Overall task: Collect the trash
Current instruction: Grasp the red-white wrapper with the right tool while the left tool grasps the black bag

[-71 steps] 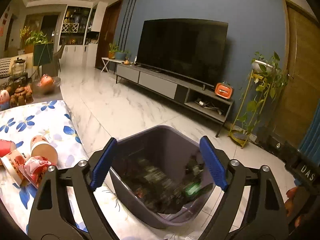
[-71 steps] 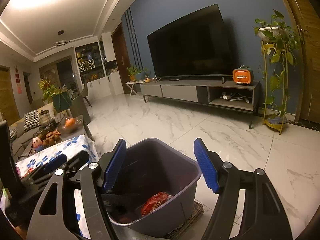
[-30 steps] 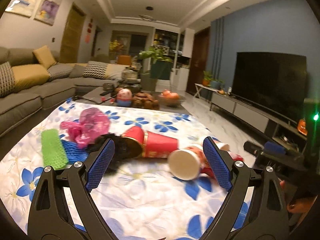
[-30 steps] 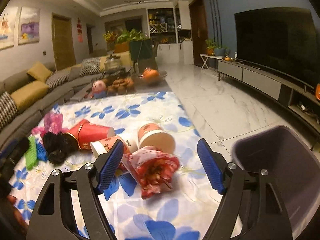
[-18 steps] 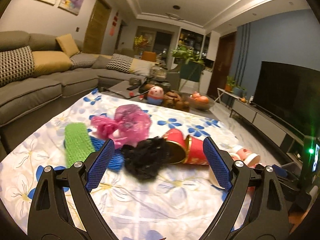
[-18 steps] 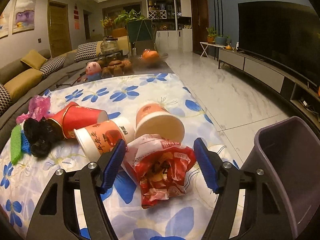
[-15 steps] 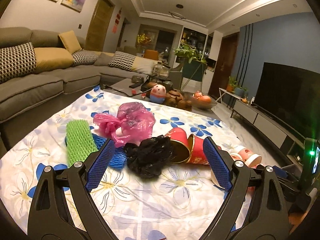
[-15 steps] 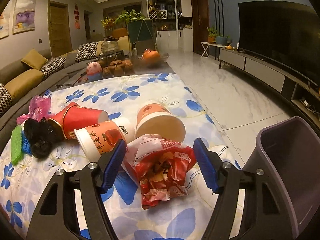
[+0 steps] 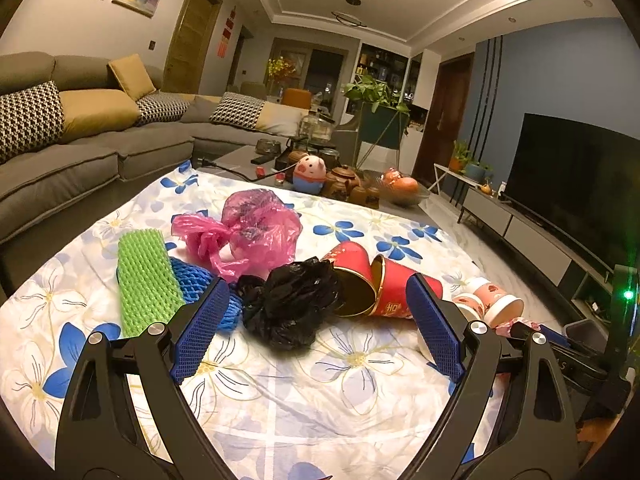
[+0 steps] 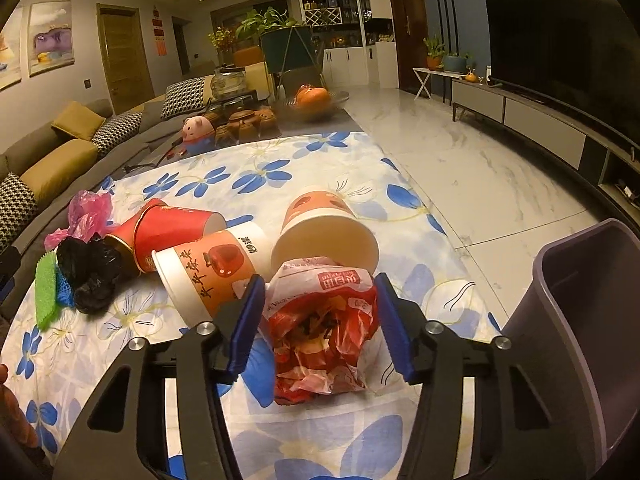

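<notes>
On the floral table (image 10: 320, 160), right gripper (image 10: 320, 316) has its fingers (image 10: 248, 320) spread wide around a crumpled red wrapper (image 10: 324, 328), not visibly pinching it; wrapper's long axis runs toward the camera, open end facing it. Two orange cups (image 10: 212, 276) lie on their sides just behind, mouths toward the camera, red cups (image 10: 168, 232) lie further left with mouths to the left, and the bin (image 10: 580, 320) stands at the table's right edge. Left gripper (image 9: 316, 328) hangs wide apart and empty over a black bag (image 9: 292, 304), beside the pink bag (image 9: 248, 232), green net (image 9: 144, 280) and blue net (image 9: 192, 280).
</notes>
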A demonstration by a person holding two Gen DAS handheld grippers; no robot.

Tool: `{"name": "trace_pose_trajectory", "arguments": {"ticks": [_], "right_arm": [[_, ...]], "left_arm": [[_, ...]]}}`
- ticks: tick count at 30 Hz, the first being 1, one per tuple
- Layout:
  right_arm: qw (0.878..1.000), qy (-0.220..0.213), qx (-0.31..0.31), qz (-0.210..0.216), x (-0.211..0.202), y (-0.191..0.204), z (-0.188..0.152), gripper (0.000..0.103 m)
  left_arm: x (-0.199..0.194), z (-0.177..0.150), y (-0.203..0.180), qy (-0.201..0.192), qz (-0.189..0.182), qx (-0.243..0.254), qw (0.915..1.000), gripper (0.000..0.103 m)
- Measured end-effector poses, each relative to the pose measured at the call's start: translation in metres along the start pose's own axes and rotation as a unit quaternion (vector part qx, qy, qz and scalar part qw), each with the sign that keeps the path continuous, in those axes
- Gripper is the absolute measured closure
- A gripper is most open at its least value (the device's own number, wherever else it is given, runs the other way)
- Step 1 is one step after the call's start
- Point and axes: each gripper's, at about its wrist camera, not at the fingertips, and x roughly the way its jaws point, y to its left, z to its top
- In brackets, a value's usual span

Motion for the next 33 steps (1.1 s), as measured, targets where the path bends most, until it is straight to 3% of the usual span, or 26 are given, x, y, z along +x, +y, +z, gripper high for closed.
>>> {"name": "trace_pose_trajectory", "arguments": {"ticks": [13,18,27,29,32,33], "right_arm": [[1.000,0.008,-0.021,0.021,-0.003,0.007,-0.003,0.087],[0.999,0.006,-0.023,0.025,-0.009,0.007,-0.007,0.091],[0.999,0.004,-0.026,0.022,-0.023,0.007,-0.009,0.092],[0.999,-0.001,-0.023,0.023,-0.028,0.007,-0.008,0.092],[0.999,-0.010,-0.019,0.025,-0.039,0.005,-0.007,0.092],[0.999,-0.011,-0.018,0.025,-0.041,0.005,-0.006,0.092]], "left_arm": [[0.019,0.005,0.002,0.011,0.001,0.010,0.9999,0.015],[0.038,0.012,0.006,0.027,0.000,0.016,0.9995,0.020],[0.071,0.005,0.006,0.093,0.002,0.049,0.9945,0.069],[0.074,0.003,0.009,0.107,-0.008,0.045,0.9932,0.087],[0.074,0.001,0.012,0.117,-0.018,0.037,0.9923,0.103],[0.074,0.000,0.013,0.121,-0.024,0.036,0.9917,0.103]]}}
